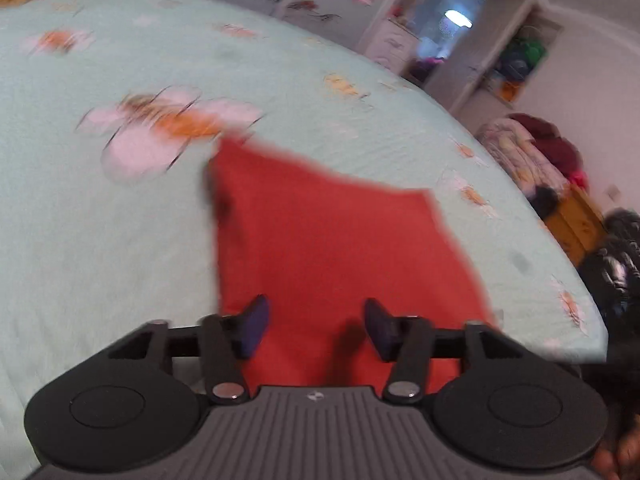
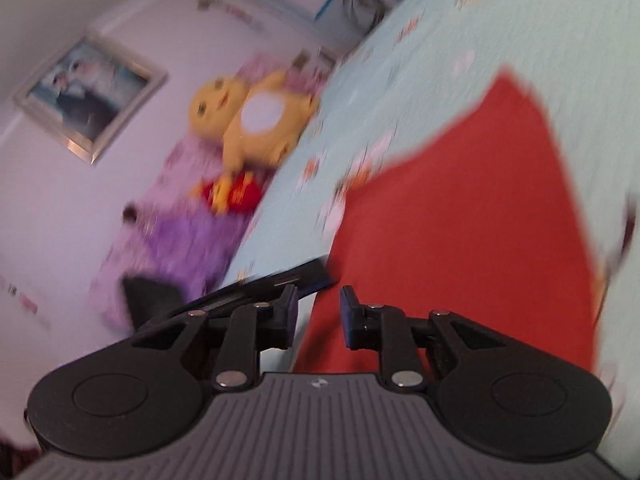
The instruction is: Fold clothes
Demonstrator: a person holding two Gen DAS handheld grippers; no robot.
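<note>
Lying spread on the bed (image 1: 120, 240) near its front edge, the red cloth (image 1: 328, 240) looks flat, possibly already folded. Both the left gripper (image 1: 316, 330) and right gripper (image 2: 319, 312) hover over its near edge, jaws spread, holding nothing. Any pinch should take the hem squarely, both sides level.

Both wrist views overlook the red cloth (image 1: 340, 240) closely.
</note>
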